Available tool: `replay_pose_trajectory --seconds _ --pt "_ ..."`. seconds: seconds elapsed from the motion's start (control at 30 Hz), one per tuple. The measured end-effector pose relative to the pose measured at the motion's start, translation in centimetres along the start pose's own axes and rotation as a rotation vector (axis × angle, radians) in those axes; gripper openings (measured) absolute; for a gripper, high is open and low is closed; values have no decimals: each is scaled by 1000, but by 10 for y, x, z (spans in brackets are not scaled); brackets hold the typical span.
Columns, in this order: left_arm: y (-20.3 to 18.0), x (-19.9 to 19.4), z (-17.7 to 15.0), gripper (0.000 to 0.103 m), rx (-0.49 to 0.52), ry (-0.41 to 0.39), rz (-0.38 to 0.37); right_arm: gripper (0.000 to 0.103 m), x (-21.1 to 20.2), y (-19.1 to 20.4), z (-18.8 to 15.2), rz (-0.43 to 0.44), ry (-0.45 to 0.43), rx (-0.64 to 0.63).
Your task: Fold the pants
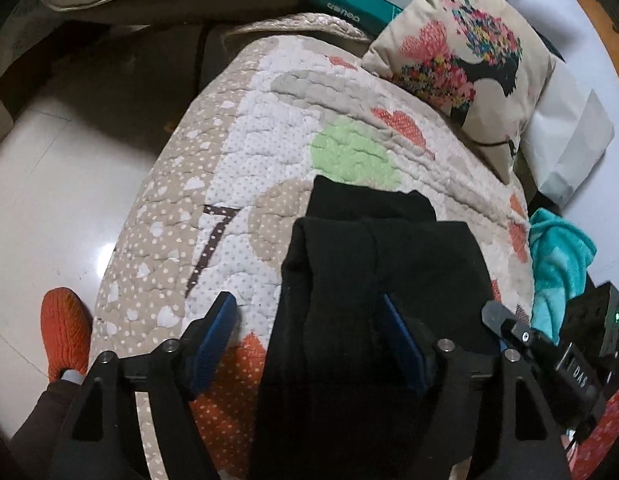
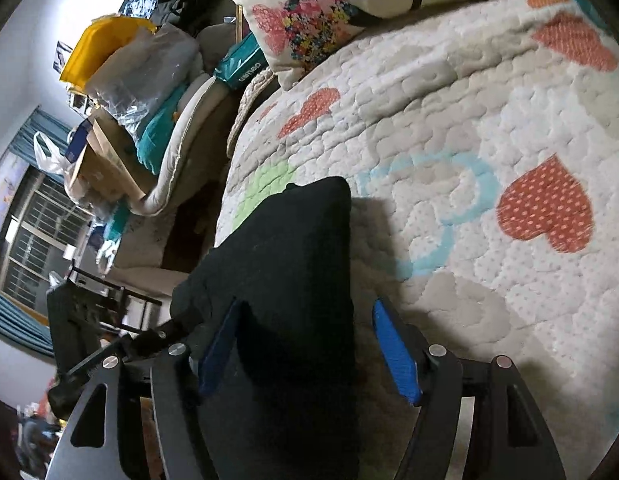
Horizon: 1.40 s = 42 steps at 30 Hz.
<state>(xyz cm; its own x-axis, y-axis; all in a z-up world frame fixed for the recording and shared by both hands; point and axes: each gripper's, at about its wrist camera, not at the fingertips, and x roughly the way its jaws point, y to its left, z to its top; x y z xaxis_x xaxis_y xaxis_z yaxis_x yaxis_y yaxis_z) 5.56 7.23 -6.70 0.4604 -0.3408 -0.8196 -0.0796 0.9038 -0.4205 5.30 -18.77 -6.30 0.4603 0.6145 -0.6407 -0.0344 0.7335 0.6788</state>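
Left gripper [image 1: 309, 340] jaws apart, unclamped, over folded black pants [image 1: 373, 280] on quilt [image 1: 269, 128]. Right gripper [image 2: 305, 344] likewise apart. Left view alone: orange slipper [image 1: 65, 332]. Right view alone: window [image 2: 33, 236]. Pillow [image 1: 465, 56] beyond.

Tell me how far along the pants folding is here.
Done: the black pants lie on the quilt doubled over, a folded layer on top. In hand: nothing; the left hand-held gripper and right hand-held gripper both stand open over the fabric. Left: possibly another fold and tidying.
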Motion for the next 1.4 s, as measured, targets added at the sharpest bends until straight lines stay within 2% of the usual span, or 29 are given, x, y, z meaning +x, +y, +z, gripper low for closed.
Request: replay_pose_trajectory --seconds 0.1,0.2,0.27,0.3,0.33,0.4,0.5,0.6,0.73,0.9,1.0,1.1,1.2,1.3,1.4 --pt "-1 9 -1 83 8 18 -8 74 12 -7 3 49 27 49" --pt "-3 13 -6 85 33 9 -9 74 25 -10 6 90 52 99" --pt "-8 11 -8 73 57 5 -36 75 30 -8 8 105 58 119" --pt "-10 10 -8 54 62 13 -68 75 32 -6 9 102 64 124" --pt "-12 9 -8 48 66 21 -83 73 33 -4 11 95 70 122" --pt "-15 5 -7 41 76 17 -88 67 35 2 13 76 85 106" --pt "-14 3 -4 40 50 22 -113 55 33 4 15 64 92 96" --pt "-22 1 4 38 53 5 -126 51 27 6 22 68 75 85" --pt "-39 8 25 38 47 -29 -137 49 16 13 43 72 28 64" --pt "-59 29 51 39 48 -36 -158 49 10 10 77 23 -10 37" --pt "-63 41 57 44 41 -26 -121 49 15 2 88 -23 -4 22" --pt "-59 48 56 53 31 -10 -101 54 23 -8 90 -114 -3 10" --pt "-53 47 56 56 1 7 -103 66 20 -14 87 -135 -28 19" --pt "-45 38 57 58 -30 3 -107 67 6 -17 81 -133 -46 37" --pt "-38 21 58 62 -50 -25 -104 68 -16 -15 73 -175 -67 3"
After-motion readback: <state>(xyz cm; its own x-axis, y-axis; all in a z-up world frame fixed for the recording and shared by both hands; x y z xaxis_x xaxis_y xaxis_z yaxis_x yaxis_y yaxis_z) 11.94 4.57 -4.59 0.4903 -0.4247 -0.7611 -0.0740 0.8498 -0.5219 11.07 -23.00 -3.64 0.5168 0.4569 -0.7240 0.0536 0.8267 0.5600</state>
